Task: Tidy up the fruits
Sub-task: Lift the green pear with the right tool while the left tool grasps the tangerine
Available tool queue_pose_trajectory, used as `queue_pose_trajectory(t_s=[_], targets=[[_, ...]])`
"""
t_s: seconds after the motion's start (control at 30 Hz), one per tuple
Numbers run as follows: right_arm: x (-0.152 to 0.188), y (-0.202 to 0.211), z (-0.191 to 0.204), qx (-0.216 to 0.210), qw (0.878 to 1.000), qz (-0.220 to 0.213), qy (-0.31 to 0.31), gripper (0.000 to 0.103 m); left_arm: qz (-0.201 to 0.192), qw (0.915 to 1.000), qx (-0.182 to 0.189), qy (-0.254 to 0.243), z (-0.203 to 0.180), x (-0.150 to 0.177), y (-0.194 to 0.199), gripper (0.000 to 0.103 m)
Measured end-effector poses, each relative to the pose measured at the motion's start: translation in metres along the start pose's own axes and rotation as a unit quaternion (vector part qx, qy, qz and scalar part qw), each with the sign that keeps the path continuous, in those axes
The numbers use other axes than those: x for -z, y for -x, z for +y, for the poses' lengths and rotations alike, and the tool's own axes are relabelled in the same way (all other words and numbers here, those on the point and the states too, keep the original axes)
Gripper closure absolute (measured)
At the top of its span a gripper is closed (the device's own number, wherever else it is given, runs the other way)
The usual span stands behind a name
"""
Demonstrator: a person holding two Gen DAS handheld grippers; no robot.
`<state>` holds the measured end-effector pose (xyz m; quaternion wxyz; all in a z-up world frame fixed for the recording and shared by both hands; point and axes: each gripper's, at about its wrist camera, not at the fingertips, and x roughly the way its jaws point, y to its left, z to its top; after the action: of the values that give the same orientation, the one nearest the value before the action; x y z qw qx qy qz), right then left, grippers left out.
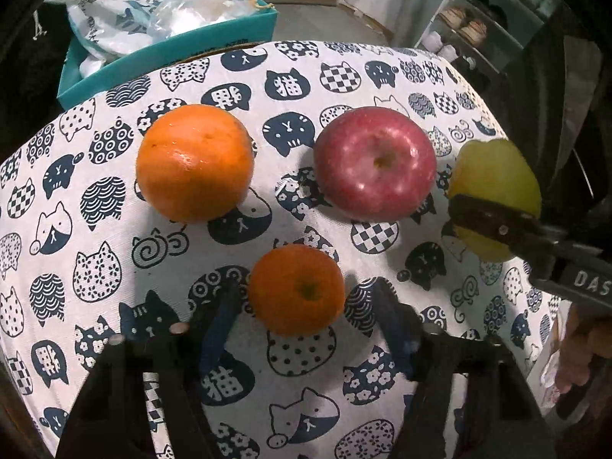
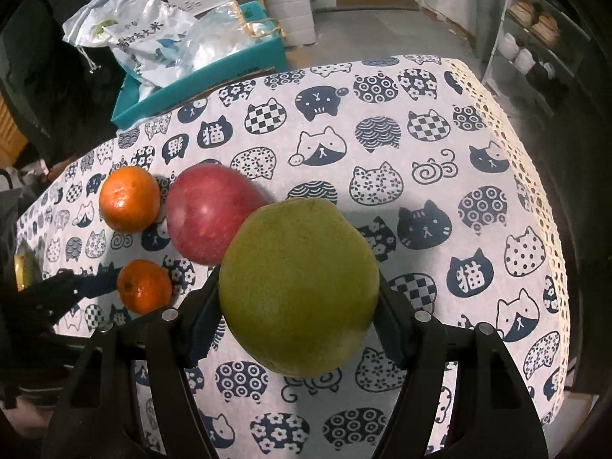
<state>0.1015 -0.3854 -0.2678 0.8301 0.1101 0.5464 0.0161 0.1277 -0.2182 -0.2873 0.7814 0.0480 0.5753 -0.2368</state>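
On the cat-print tablecloth [image 1: 95,229] lie a large orange [image 1: 195,162], a red apple [image 1: 376,162] and a small orange [image 1: 296,290]. My left gripper [image 1: 306,302] points down over the small orange, which sits between its fingers; the left finger is close to it and a gap shows at the right one, so it is open. My right gripper [image 2: 298,283] is shut on a big green citrus fruit [image 2: 298,287], held above the cloth just right of the apple [image 2: 214,214]. The left wrist view shows that green fruit [image 1: 497,176] with one dark finger [image 1: 493,223] across it.
A teal box [image 2: 199,84] stuffed with plastic bags stands behind the table at the back left. A shoe shelf [image 2: 528,38] is at the far right. The cloth's lace edge [image 2: 535,191] marks the table's right side. A hand [image 1: 577,355] holds the right gripper.
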Motion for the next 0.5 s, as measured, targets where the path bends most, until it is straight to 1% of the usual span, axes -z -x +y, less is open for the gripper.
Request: queue_pose_trajectory(t_s=[0.07, 0.13, 0.23, 0.33, 0.5], targets=[[0.0, 0.001, 0.0, -0.001, 1.0, -0.001, 0.001, 0.033, 0.001, 1.0, -0.008, 0.0, 0.0, 0.0, -0.003, 0.049], [0.0, 0.002, 0.0, -0.002, 1.0, -0.002, 0.001, 0.033, -0.005, 0.9999, -0.015, -0.005, 0.0, 0.0, -0.003, 0.055], [-0.002, 0.004, 0.001, -0.002, 1.0, -0.006, 0.002, 0.033, -0.008, 0.9999, -0.011, -0.004, 0.003, 0.0, -0.002, 0.056], [-0.002, 0.008, 0.002, -0.002, 1.0, -0.011, 0.002, 0.033, -0.018, 0.9997, -0.015, -0.008, 0.003, 0.002, 0.005, 0.057], [-0.004, 0.019, 0.008, -0.003, 1.0, -0.024, 0.011, 0.033, -0.037, 0.9992, -0.013, -0.007, 0.003, 0.002, 0.024, 0.057]])
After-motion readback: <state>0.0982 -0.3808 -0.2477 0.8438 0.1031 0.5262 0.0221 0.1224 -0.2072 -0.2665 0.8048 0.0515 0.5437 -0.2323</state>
